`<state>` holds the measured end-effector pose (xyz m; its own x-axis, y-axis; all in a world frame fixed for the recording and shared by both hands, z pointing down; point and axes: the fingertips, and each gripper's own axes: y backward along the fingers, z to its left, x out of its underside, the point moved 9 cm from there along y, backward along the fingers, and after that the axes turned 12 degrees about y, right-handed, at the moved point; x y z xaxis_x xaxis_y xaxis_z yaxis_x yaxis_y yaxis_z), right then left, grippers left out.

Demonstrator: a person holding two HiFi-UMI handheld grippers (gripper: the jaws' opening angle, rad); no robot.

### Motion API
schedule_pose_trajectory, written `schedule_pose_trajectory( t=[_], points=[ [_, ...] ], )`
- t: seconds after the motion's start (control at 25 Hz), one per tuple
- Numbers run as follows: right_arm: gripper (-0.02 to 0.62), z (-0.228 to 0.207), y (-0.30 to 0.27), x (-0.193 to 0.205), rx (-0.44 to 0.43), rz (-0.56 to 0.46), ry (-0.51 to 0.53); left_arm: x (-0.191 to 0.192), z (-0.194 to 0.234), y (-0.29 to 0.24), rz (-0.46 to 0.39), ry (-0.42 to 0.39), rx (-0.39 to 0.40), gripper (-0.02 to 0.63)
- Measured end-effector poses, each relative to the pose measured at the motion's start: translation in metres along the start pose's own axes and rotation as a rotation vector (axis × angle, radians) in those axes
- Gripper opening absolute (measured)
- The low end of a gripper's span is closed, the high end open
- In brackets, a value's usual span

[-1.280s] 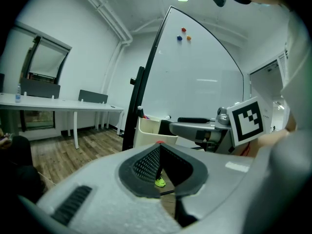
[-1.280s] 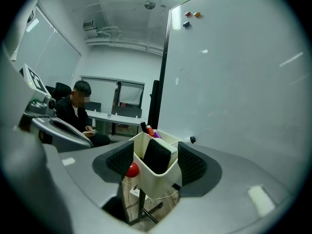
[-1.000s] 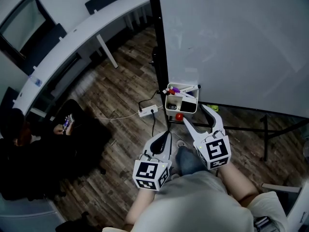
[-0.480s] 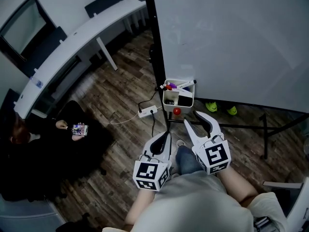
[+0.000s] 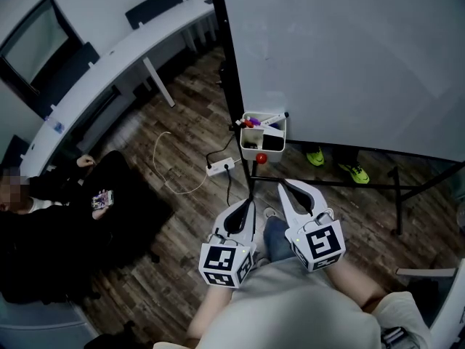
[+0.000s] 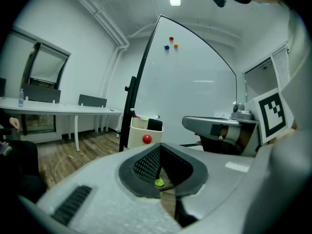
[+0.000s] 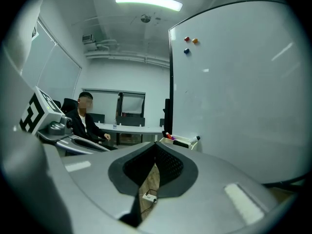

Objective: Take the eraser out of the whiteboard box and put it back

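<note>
We find the eraser (image 5: pixel 273 143) as a dark block standing in the right part of the white whiteboard box (image 5: pixel 248 142), which hangs at the lower left edge of the whiteboard (image 5: pixel 349 57). Markers (image 5: pixel 254 123) fill the box's far left corner and a red magnet (image 5: pixel 261 157) sits on its near wall. We judge the eraser to be light and fairly stiff in the body, with a softer wiping face that would give a little under pressure. It is neither fragile nor slippery, though it could snag on the box rim or the markers beside it. The best hold looks to us to be across its narrow sides at the upper end that stands above the rim, where the pads have room. The eraser in the box would fit a moment before it is lifted out as well as one after it has gone back in, and we cannot tell which this is. Both grippers hang near the person's body, well apart from the box, which lies farther off and a little left of the right gripper (image 5: pixel 283 185). The right gripper's jaws have just been closing and now meet with nothing between them. The left gripper (image 5: pixel 247 202) is likewise closed and empty.
</note>
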<state>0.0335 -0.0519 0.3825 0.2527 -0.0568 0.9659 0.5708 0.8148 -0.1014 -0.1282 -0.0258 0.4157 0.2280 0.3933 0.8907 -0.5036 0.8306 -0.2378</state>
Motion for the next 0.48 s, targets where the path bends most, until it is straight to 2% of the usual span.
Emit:
schedule_pose_trajectory(
  t=[0.48],
  points=[
    [0.005, 0.021, 0.024, 0.001, -0.019, -0.001, -0.023, 0.01, -0.01, 0.016, -0.019, -0.017, 0.009, 0.0]
  ],
)
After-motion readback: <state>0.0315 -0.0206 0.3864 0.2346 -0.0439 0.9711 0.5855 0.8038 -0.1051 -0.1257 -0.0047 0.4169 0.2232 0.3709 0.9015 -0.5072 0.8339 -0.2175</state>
